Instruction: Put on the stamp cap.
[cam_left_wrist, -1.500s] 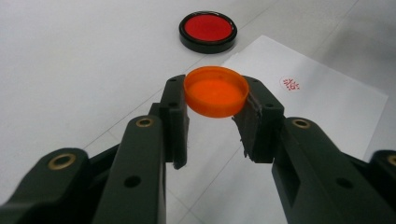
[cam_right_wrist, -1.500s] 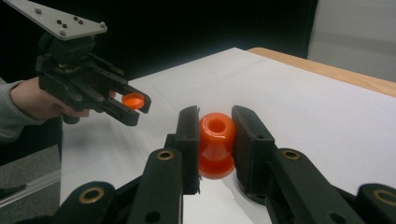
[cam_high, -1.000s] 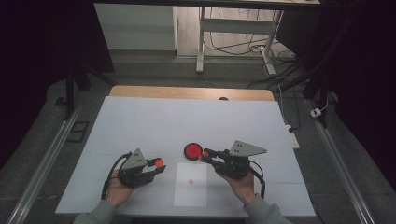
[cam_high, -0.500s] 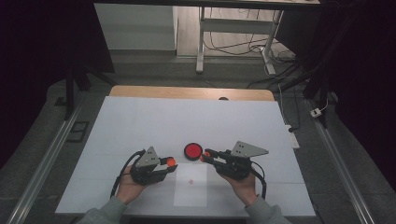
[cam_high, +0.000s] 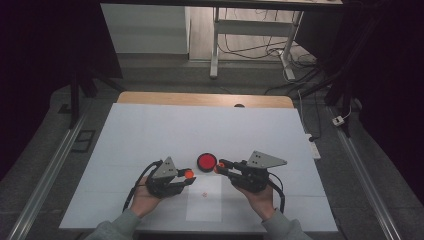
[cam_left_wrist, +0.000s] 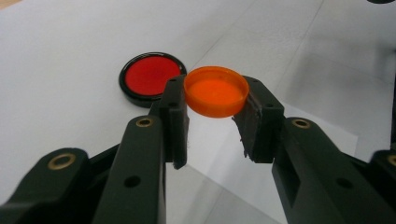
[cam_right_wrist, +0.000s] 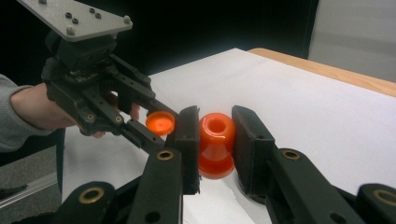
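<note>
I hold the orange cap (cam_left_wrist: 215, 91) clamped in the left gripper (cam_left_wrist: 212, 114), level and facing the orange bottle (cam_right_wrist: 216, 144) gripped upright by the right gripper (cam_right_wrist: 215, 140), ready for capping.

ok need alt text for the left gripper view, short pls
Two black jaws of the left gripper clamp a small orange cap by its sides, open side up, above a white table. Just beyond it, a round red disc with a black rim lies flat on the table.

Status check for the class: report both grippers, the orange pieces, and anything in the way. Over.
Left gripper shut on orange cap. Right gripper shut on orange bottle, mouth open. Cap near bottle, not on. Red disc on table beside them, not blocking.
</note>
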